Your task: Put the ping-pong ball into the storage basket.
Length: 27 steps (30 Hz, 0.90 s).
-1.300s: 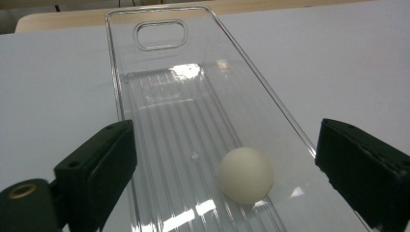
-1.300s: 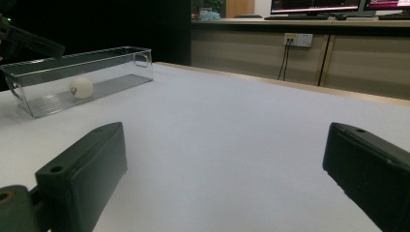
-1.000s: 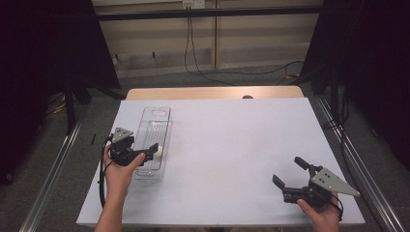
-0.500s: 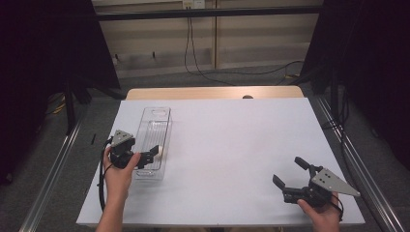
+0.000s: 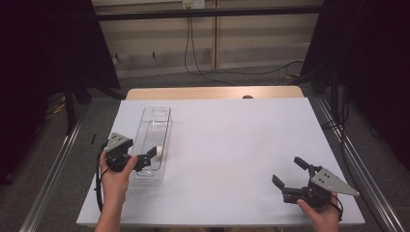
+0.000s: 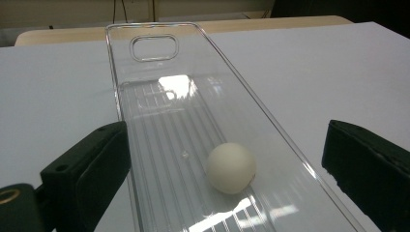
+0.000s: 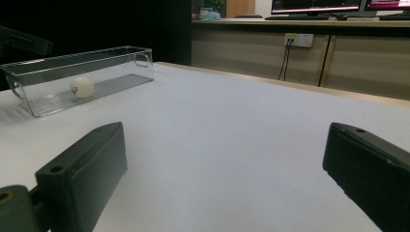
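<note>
L gripper [image 5: 147, 158] sits over the near end of the bin [image 5: 165, 112], jaws wide apart, nothing clamped. Vs 1.0 s ago: the ball [image 6: 230, 167] now lies loose on the bin floor, just past the jaw tips; the hand has shifted slightly nearer. Judgement: release done, placement step complete; L gripper can retract. In the L gripper view the ball rests on the ribbed floor, nearer the R wall, clear of both jaws. Ball is round, so no heading or long axis; a small mark shows on its side. Bin long axis runs near-to-far, handle cutout at the far end. R gripper [image 5: 289, 175] idles near the table's [image 5: 241, 145] near R corner, jaws apart, empty, well apart from the bin.
</note>
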Available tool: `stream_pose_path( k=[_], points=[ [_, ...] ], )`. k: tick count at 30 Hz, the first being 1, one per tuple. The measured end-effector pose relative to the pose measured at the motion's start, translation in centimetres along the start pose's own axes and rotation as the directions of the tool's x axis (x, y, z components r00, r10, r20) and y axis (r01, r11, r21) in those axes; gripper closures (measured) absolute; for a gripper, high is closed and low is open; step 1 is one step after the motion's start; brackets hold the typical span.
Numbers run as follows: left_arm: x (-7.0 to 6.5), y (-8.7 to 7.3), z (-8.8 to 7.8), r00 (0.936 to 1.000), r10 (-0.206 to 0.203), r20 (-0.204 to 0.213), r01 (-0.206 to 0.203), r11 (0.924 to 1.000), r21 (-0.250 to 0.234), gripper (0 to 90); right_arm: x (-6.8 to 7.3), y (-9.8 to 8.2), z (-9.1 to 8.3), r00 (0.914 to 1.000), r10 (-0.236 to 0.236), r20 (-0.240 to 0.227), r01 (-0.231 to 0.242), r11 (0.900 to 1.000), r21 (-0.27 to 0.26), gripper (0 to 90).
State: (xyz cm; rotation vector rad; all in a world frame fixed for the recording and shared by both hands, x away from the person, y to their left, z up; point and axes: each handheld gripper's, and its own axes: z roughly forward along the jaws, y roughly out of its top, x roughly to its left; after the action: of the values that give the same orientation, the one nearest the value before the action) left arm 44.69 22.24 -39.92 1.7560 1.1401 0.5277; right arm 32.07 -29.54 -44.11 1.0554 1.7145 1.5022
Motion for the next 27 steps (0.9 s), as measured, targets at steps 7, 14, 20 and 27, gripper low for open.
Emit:
stream_pose_path(
  k=[7, 14, 20, 27],
  points=[
    [0.0, -0.3, -0.6, 0.9999, 0.007, 0.010, -0.007, 0.9998, -0.018, 3.5, 0.0, 0.0, 0.0, 1.0000, 0.000, -0.005, 0.000, 1.000, 0.005, 1.4],
    [0.0, -0.6, -1.0, 0.9998, 0.014, 0.014, -0.013, 0.9994, -0.033, 3.5, 0.0, 0.0, 0.1, 1.0000, 0.002, 0.000, -0.002, 1.000, 0.001, 1.4],
    [0.1, -0.9, -1.3, 0.9999, 0.008, 0.015, -0.007, 0.9988, -0.048, 3.5, 0.0, 0.0, 0.1, 1.0000, 0.001, -0.002, -0.001, 1.000, 0.000, 1.4],
    [0.1, -1.2, -1.7, 0.9997, 0.016, 0.017, -0.015, 0.9983, -0.056, 3.6, 0.1, -0.1, 0.1, 1.0000, -0.003, -0.009, 0.003, 1.000, 0.005, 1.4]
  ],
)
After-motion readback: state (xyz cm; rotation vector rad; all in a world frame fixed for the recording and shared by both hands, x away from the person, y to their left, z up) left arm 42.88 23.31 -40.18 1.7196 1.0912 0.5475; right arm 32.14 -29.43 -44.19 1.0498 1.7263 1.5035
